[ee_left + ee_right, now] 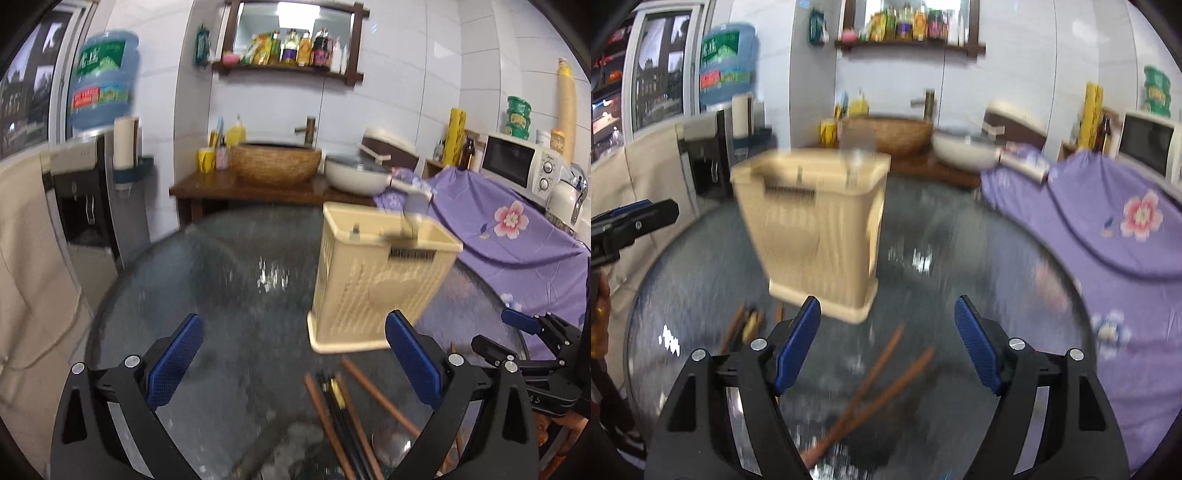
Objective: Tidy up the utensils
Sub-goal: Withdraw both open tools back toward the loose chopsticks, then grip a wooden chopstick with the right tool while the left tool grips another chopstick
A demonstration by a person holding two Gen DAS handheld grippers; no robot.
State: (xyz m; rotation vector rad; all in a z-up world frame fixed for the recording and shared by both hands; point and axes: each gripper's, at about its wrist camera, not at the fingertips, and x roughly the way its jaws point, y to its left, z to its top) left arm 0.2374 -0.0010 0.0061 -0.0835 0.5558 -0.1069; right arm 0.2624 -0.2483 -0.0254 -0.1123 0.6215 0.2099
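While the chopsticks lie loose on the glass desk, nothing has yet gone into the cream holder that stands upright just behind them, so the sorting looks barely begun. In the left wrist view a bundle of brown and black sticks, one with a gold band, lies side by side, pointing toward the holder's base. In the right wrist view two more brown sticks lie crossed at a shallow angle in front of the holder. The holder is a tall, ribbed plastic basket with a slotted wall and an open top, probably set close so each stick has a short way to travel.

The left tool is spread wide and empty above the bundle, its blue pads clear of the sticks. The right tool is likewise released and grasps nothing, poised over the crossed pair. Both seem lined up for a pickup. A purple flowered cloth covers the counter to the right.
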